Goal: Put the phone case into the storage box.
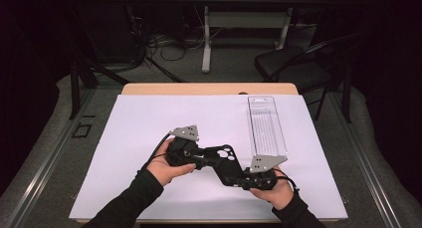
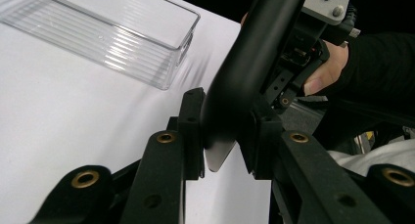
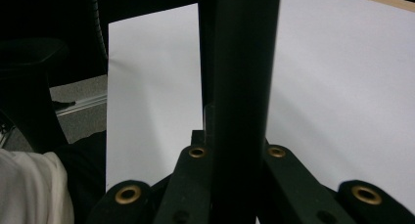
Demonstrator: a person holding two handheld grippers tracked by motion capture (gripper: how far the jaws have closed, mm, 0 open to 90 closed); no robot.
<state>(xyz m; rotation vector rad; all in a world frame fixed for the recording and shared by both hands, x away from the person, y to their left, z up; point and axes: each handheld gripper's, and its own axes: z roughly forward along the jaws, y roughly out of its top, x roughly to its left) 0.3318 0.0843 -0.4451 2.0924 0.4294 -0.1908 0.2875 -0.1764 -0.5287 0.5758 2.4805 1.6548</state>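
The white mat covers most of the wooden table, and everything else is placed here by the clear plastic tray.

That tray is long, narrow and ribbed, and lies lengthwise on the mat's right half, its far end near the table's back edge. In the left gripper view the tray lies toward the upper left, with nothing in it.

The black phone case sits just left of the tray's near end, raised off the mat and slanting from upper left to lower right (its round camera cut-outs face up at the end away from the tray). It is held at both ends and does not touch the tray.

The left gripper is left of the tray's near end, well apart from it. In its own view the gripper has its jaws narrowed onto the case's rounded corner, with the pads against both faces.

The right gripper sits just below the tray's near end, its grey plate overlapping that end in the high view. In its own view the gripper has its jaws clamped tight on the case, which rises upright between them.

The person's hands, in black sleeves, wrap both gripper bodies.
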